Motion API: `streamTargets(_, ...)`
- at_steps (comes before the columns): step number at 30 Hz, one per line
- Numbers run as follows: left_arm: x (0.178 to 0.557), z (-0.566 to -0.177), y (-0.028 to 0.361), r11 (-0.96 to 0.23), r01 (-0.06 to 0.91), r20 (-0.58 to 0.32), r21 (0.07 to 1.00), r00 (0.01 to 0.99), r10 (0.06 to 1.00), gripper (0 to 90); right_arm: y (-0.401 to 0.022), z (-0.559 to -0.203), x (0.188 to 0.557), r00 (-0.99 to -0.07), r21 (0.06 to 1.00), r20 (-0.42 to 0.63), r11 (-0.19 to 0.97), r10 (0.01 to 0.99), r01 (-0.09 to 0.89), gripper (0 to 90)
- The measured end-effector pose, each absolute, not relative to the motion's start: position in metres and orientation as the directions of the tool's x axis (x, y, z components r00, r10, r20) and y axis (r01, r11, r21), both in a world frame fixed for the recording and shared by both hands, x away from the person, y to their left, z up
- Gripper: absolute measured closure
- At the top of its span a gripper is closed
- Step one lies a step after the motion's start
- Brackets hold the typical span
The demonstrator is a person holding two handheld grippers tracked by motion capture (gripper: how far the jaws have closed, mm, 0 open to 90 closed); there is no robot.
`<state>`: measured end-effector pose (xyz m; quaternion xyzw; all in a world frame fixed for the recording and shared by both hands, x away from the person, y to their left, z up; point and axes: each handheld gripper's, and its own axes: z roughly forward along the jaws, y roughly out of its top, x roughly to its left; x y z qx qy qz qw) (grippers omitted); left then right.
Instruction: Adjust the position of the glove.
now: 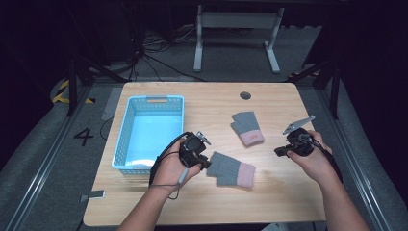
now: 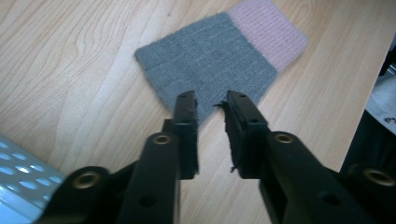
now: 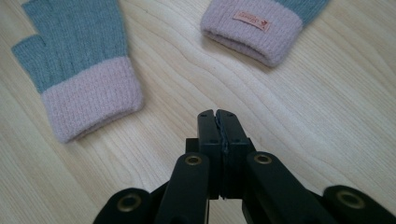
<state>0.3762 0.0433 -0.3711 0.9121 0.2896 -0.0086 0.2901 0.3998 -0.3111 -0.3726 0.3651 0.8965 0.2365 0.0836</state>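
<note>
"Gloves — two of them, grey knit with pink cuffs, lying flat on the wooden bench (image 1: 288, 192). See the near glove (image 1: 231, 169)? It's just in front of the left claw (image 1: 206, 164)."

"Is the claw holding it?"

"No. In the left gripper view its jaws stand a little apart at the corner of the grey end, tips right at the knit, nothing pinched between them. The pink cuff points away from it."

"And the far glove (image 1: 247, 128)?"

"Further back, toward the middle of the bench, cuff toward the person, well apart from the first one. The right claw (image 1: 279, 152) hovers to the right of both, jaws pressed together on nothing — bare wood under them in the right gripper view."

"Any writing on them?"

"There's a small salmon-coloured label (image 3: 252, 20) sewn onto one pink cuff, seen from the right gripper view. It carries a line of lettering, too small and blurred to read. Off the bench, a dark '4' (image 1: 83, 136) is marked on the floor at the left."

"What's the blue thing?"

"A pale blue plastic basket (image 1: 124, 139) with perforated walls, standing on the left of the bench, just beside the left hand (image 1: 169, 169). It has an orange tag (image 1: 157, 100) at the far rim; I can't make out anything on it."
</note>
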Motion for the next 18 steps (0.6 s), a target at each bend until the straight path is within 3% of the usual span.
streamTargets(5,0.376,-0.369,0.040,-0.669,0.535,-0.169,0.516,0.829,0.533,89.7,-0.307,-0.372,0.395,-0.729,0.484,0.016,0.633,0.685,0.605,90.0)
streamTargets(18,0.383,-0.378,0.027,-0.691,0.532,-0.147,0.490,0.832,0.535,90.0,-0.292,-0.374,0.381,-0.778,0.481,0.045,0.669,0.627,0.567,90.0)
